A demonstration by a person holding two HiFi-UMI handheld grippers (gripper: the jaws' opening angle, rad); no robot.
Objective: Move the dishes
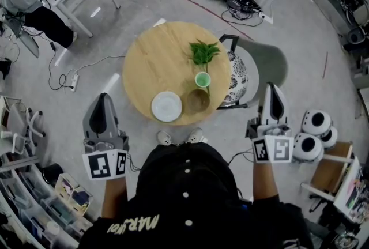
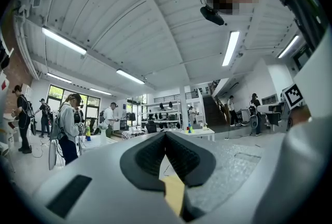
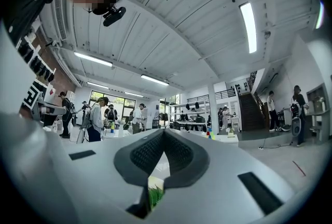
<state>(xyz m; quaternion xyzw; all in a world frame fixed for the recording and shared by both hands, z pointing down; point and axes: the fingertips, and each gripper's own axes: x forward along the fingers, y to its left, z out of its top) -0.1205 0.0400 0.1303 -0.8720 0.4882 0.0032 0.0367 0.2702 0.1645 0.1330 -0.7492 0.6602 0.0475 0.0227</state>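
Note:
The round wooden table (image 1: 155, 60) holds a white plate (image 1: 166, 106) at its near edge. Beside the plate stands a brown bowl (image 1: 198, 100), and a small green cup (image 1: 202, 79) and a leafy green plant (image 1: 204, 52) are behind it. My left gripper (image 1: 104, 99) is held left of the table and off it, shut and empty. My right gripper (image 1: 273, 89) is held to the right, beyond the chair, also shut and empty. In the left gripper view the jaws (image 2: 166, 136) meet, aimed out at the room. In the right gripper view the jaws (image 3: 164, 133) meet likewise.
A grey chair (image 1: 270, 60) with a patterned cushion (image 1: 238, 76) stands against the table's right side. A power strip (image 1: 73, 79) and cables lie on the floor to the left. White round devices (image 1: 314, 132) sit at the right, cluttered shelves (image 1: 34, 184) at the lower left, and a seated person (image 1: 31, 8) at the far left.

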